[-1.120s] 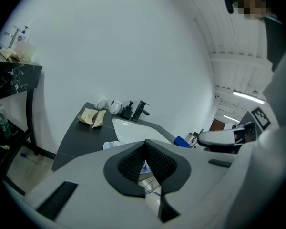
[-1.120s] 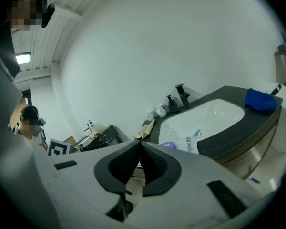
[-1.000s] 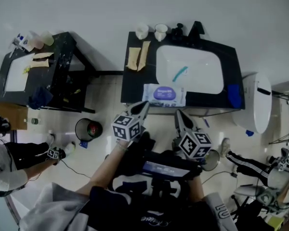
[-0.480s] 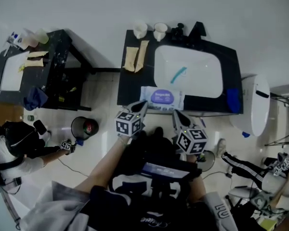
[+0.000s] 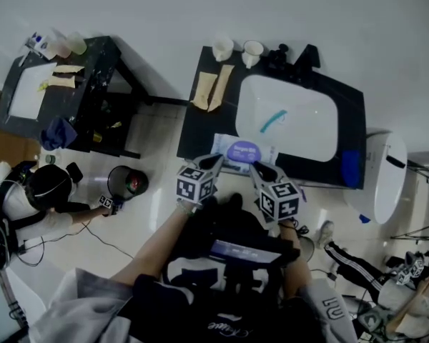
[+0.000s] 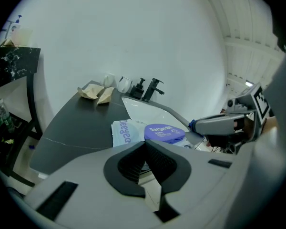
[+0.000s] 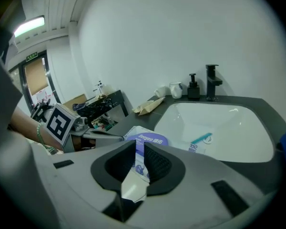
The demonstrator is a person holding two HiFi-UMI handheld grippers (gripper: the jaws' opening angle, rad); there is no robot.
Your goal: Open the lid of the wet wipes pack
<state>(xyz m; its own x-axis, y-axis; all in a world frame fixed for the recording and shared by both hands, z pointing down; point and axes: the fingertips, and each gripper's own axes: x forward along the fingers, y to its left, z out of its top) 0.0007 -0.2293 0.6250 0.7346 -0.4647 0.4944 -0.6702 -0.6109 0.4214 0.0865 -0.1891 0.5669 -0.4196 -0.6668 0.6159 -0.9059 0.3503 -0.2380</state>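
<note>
Left gripper [image 6: 145, 143] first: I've got its jaws pressed together at the tips, nothing between them. Right gripper [image 7: 139, 144]: jaws just a thin slit apart, and through that slit I see the wet wipes pack [image 7: 150, 138]; whether the pads touch it, I can't tell. From the head view, both tips sit at the pack's near edge, left gripper [image 5: 216, 158] and right gripper [image 5: 258, 167] side by side. The pack [image 5: 243, 152] lies flat on the dark counter [image 5: 200, 127], purple lid [image 6: 164, 131] up and closed, just in front of the white sink [image 5: 300, 120]. Farther back there's a tan cloth [image 5: 211, 88], two cups [image 5: 223, 48] and a black tap [image 6: 155, 86].
</note>
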